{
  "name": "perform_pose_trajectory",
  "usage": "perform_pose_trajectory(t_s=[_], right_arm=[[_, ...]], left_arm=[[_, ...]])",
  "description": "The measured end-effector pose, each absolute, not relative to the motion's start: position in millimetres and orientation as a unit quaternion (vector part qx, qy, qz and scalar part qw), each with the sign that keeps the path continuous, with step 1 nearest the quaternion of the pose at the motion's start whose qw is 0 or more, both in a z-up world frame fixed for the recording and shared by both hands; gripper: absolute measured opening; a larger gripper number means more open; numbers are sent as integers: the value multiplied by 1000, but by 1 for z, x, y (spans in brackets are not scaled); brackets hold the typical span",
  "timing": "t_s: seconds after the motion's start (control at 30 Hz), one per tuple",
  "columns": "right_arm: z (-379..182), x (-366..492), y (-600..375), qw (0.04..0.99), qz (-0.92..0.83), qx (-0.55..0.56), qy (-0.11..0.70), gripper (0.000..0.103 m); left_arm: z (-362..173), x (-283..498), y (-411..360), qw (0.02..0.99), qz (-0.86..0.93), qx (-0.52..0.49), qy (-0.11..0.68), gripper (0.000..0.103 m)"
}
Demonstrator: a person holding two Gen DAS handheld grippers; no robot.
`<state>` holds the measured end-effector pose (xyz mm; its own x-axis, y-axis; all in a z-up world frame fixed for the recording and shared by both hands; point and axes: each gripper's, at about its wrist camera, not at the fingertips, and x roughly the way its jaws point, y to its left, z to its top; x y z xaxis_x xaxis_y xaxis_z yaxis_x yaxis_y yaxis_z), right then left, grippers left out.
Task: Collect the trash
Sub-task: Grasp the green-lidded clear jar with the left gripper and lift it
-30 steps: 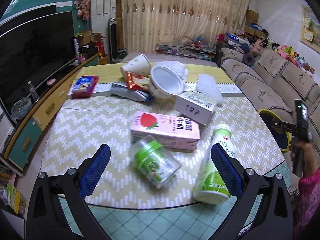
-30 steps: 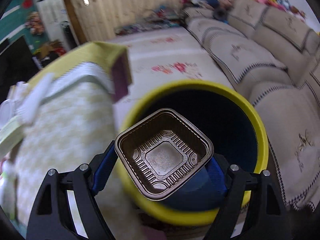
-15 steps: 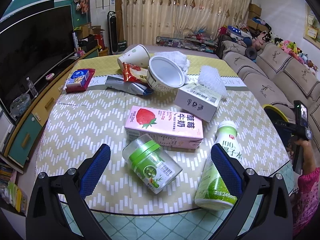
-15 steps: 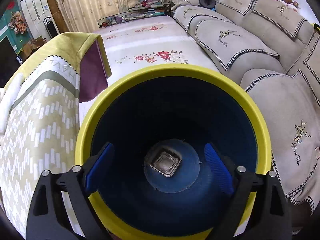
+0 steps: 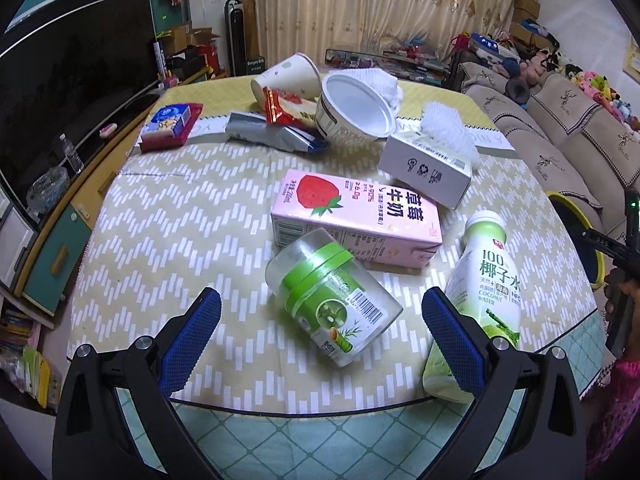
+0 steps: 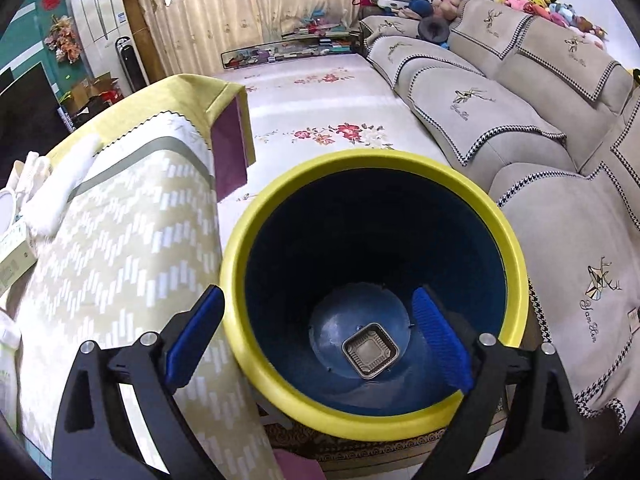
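My left gripper (image 5: 320, 336) is open and empty above the table's near edge, its fingers either side of a clear jar with a green lid (image 5: 332, 308) lying on its side. A pink strawberry milk carton (image 5: 356, 216), a coconut water bottle (image 5: 480, 300), a white box (image 5: 426, 168), a white tub (image 5: 354, 112), a paper cup (image 5: 288, 76) and wrappers (image 5: 280, 128) lie beyond. My right gripper (image 6: 316, 336) is open and empty over the yellow-rimmed bin (image 6: 516, 272). A brown foil tray (image 6: 370, 350) lies on the bin's bottom.
The bin stands between the table (image 6: 112, 240) and a beige sofa (image 6: 520, 120). A red and blue box (image 5: 170, 124) lies at the table's far left. A TV cabinet (image 5: 52, 240) runs along the left. The other hand-held gripper (image 5: 624, 256) shows at the right.
The right gripper opened and dropped the foil tray into the bin, then pulled back and up. The left gripper rose slightly and closed in on the green-lidded jar.
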<state>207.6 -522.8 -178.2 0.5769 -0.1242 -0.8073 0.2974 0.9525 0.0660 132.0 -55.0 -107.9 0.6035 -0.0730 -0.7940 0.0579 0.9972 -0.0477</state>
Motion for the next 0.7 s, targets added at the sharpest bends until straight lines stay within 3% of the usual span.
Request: perform_pose_trajectory(t_s=[0.3, 0.7], right_arm=[[-180, 203, -516, 883, -107, 99, 446, 91], [-182, 194, -516, 884, -98, 105, 445, 91]], left_arm=[[-130, 142, -59, 876, -30, -2, 482, 93], [-134, 138, -41, 872, -19, 1, 490, 93]])
